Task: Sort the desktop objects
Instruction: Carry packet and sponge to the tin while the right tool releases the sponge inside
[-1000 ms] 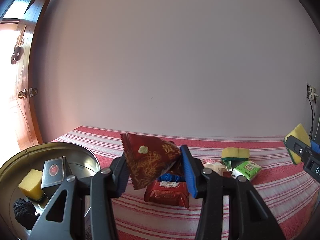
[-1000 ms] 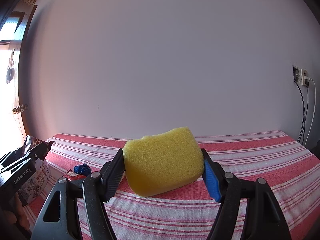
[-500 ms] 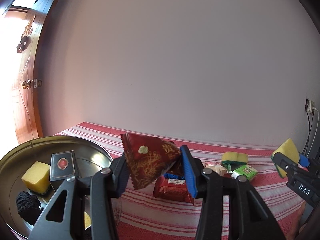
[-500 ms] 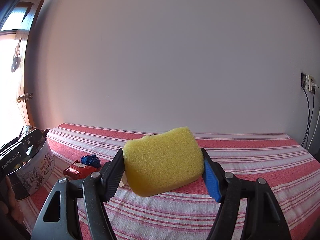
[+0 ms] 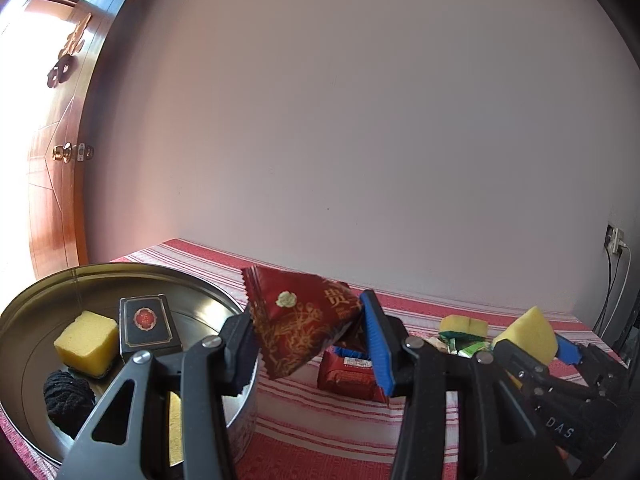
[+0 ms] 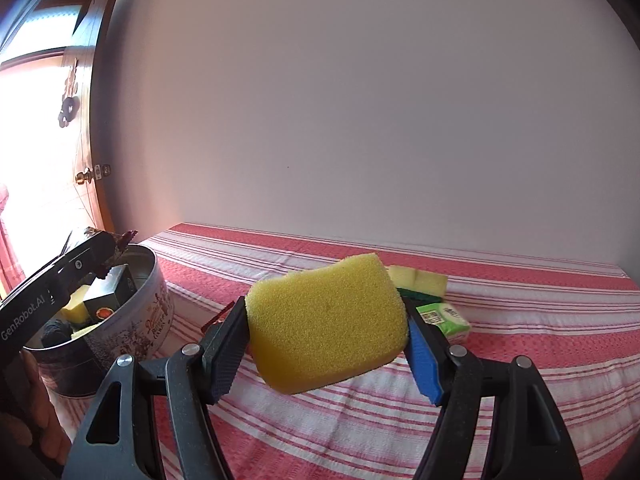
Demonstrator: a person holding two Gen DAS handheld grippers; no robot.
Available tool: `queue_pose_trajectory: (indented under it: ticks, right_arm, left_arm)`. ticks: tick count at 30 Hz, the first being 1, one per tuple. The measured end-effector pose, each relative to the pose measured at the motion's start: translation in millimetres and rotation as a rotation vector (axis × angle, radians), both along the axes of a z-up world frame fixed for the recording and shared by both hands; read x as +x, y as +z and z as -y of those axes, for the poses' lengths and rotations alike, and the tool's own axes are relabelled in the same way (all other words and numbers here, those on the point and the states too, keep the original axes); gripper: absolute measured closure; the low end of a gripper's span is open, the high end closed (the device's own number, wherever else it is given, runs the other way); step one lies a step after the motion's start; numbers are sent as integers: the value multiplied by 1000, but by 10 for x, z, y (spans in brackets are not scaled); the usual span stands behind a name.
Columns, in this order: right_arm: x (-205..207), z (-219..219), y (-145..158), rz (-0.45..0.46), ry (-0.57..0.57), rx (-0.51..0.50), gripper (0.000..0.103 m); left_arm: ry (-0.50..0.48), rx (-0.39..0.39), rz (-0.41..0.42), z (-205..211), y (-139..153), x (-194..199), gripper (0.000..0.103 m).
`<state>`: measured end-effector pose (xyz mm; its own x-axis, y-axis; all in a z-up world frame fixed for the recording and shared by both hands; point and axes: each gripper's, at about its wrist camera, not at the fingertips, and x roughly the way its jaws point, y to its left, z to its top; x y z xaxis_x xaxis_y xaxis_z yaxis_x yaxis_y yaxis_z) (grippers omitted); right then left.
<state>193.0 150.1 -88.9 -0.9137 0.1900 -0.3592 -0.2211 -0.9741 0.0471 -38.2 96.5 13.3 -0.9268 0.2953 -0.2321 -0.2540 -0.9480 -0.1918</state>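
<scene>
My left gripper [image 5: 306,344] is shut on a dark red snack packet [image 5: 296,320] with gold print, held in the air just right of a round metal tin [image 5: 48,280]. Inside the tin lie a yellow sponge block [image 5: 86,342], a small black box [image 5: 146,326] and a black yarn ball [image 5: 66,402]. My right gripper [image 6: 326,344] is shut on a yellow sponge [image 6: 326,326], also lifted above the striped cloth. In the left wrist view that right gripper [image 5: 528,344] shows at the right, holding its yellow sponge [image 5: 530,334]. The tin [image 6: 132,320] stands at the left of the right wrist view.
On the red-and-white striped cloth [image 5: 320,428] remain a red packet [image 5: 352,374], a yellow-and-green sponge [image 6: 418,282] and a green tissue pack [image 6: 442,318]. A wooden door [image 5: 52,160] stands left, a wall socket with cables [image 5: 614,240] right. A hand [image 6: 28,404] holds the left gripper.
Both grippers have swung left toward the tin, each still holding its object. The right gripper now appears much closer in the left wrist view, and the tin has come into the right wrist view.
</scene>
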Motion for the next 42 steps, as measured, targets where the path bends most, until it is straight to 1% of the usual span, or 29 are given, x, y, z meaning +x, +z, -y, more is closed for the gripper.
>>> queue_pose_trajectory:
  ticks: [3,7,10,13,14,15,17,21,23,25,27,31,34,37,42]
  right_arm:
    - [-110,205,76,-32,68,-70,30]
    - [-385,594,133,-60,149,-117,30]
    - [-508,860,258,-86,201,-150,30]
    - [-663,1109,335,-90,242,-176,30]
    - [-729,1195,328,-92,248,-171,30]
    - [-671,1203,368,-99,249,-162,30]
    - [-641,1269,323,-113,253,-143,30]
    - [-596,1267,191,-77,278,-133,30]
    - [-563,1263,205,-85,260,-97,30]
    - [-560,1249,221,-98,246,-91,30]
    - [-561,1229,233,-103,241,-96,30]
    - [-547,1284,218,-111,205,-17,30]
    - [-527,1318,196,-114,198,28,30]
    - [-567,1387,176,-101,189,79,30]
    - [-757,1434,132,-47,213,69,30]
  left_arm:
    - [36,8,3,217,39,111,56]
    - [133,2,2,605,109,208,56]
    - [209,-18,19,885,152,199,56]
    - [288,-50,35,1084,175,205,56]
    - [310,-60,42,1135,176,194,56]
    - [327,-68,50,1176,173,185,56]
    - [352,-69,71,1261,142,140,56]
    - [390,-80,118,1345,37,63,56]
    - [405,-79,137,1367,-17,22,56]
    - [409,-70,155,1379,-51,5,56]
    - [412,-74,157,1373,-62,10,56]
    - [445,-124,142,1300,-62,43,56]
    - [452,-128,155,1312,-92,16,56]
    - [462,-130,185,1334,-144,-35,56]
    - [481,-142,214,1342,-197,-107,56]
